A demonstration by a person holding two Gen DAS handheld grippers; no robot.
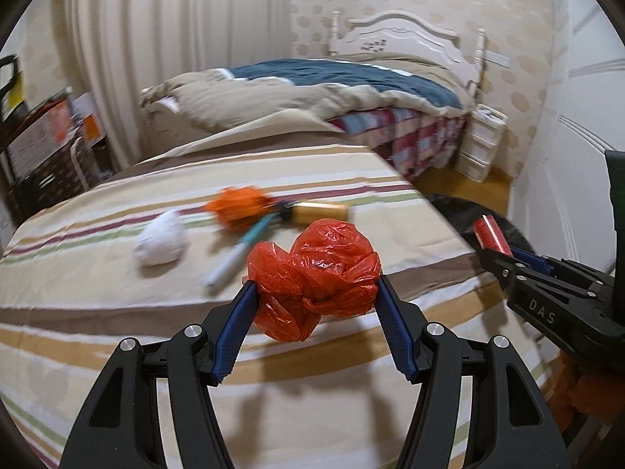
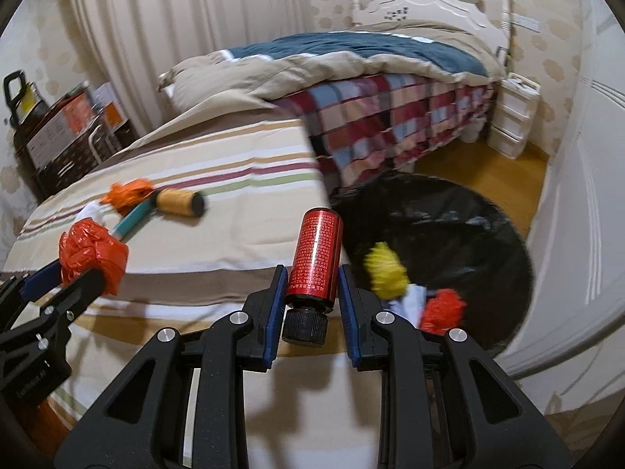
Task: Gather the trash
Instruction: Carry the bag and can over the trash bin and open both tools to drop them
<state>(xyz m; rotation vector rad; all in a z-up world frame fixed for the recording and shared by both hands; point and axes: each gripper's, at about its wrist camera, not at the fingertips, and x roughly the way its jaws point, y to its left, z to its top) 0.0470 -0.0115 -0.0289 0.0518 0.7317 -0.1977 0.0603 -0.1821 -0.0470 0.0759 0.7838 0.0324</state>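
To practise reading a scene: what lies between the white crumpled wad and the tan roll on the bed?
In the left wrist view, an orange crumpled wad and a teal pen lie between the white wad and the tan roll.

Red crumpled bag [image 1: 316, 277]; red bottle [image 2: 315, 258] — black cap; black bin liner [image 2: 449, 226]; beige striped sheet [image 1: 273, 359]; blue fingers [image 1: 234, 332].

Warm indoor light, motion blur, fisheye warp

your right gripper [image 2: 312, 293] clamps a red bottle [image 2: 317, 256], black cap toward you, at frame centre. lower right, the black trash bag [image 2: 468, 226] holds yellow and red scraps. at left, your left gripper [image 2: 74, 273] pinches a crumpled red plastic bag [image 2: 93, 252] over the striped bed [image 2: 234, 164].
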